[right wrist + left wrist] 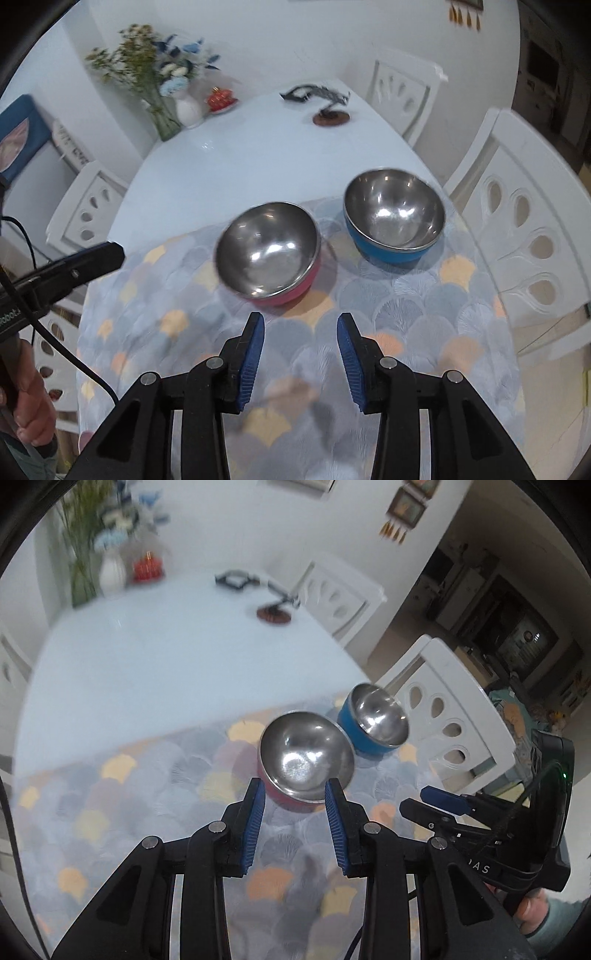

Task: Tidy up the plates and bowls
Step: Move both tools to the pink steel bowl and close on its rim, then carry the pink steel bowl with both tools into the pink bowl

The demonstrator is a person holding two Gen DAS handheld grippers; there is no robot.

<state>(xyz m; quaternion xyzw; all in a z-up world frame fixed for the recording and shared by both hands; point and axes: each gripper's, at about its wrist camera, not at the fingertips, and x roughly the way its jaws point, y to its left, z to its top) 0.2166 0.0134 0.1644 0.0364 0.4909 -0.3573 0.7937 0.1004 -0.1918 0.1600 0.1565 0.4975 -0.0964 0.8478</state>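
A steel bowl with a pink outside (304, 758) (267, 253) sits on the patterned mat (147, 812) (406, 314). A steel bowl with a blue outside (375, 720) (393, 218) stands just right of it, the two close together. My left gripper (295, 794) is open, its fingertips on either side of the pink bowl's near rim. My right gripper (301, 325) is open and empty, just short of the pink bowl. The right gripper also shows in the left wrist view (443, 801), to the right.
The white table (166, 657) (240, 147) carries a vase of flowers (166, 88), a red ornament (219, 99) and a dark figure on a round base (330, 118) at the far end. White chairs (450, 716) (532, 229) stand along the right side, another chair (88, 206) on the left.
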